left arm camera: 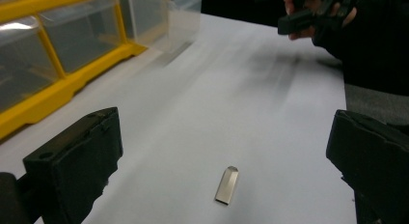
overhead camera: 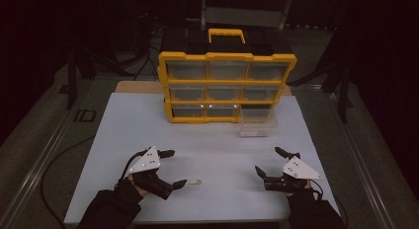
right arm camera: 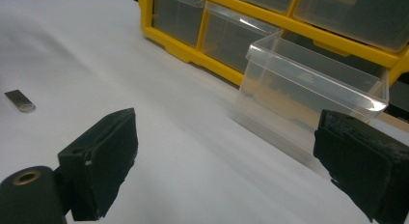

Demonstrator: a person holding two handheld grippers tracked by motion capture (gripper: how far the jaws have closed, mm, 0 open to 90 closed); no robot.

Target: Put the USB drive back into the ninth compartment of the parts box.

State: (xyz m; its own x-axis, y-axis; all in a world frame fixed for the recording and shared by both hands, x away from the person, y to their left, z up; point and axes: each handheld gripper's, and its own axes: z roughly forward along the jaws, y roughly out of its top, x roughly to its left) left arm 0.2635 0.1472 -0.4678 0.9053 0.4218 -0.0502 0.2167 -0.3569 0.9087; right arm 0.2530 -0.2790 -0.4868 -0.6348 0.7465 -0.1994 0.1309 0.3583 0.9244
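Two grippers sit low over the white table (overhead camera: pixel 148 120), both wide open, nothing held. We see the left gripper (overhead camera: pixel 170 168) with its jaws spread either side of a small flat metal piece (overhead camera: pixel 196 181), which lies on the table just beside the lower jaw tip, not touched. In the left gripper view the metal piece (left arm camera: pixel 226 185) rests between the two jaws. Right gripper (overhead camera: pixel 270 161) is well apart from it, jaws spread, facing the clear drawer (overhead camera: pixel 258 122) pulled out of the bottom-right slot of the yellow organizer (overhead camera: pixel 227 86). The drawer (right arm camera: pixel 308 96) looks empty to us, though the dim light makes that hard to confirm.
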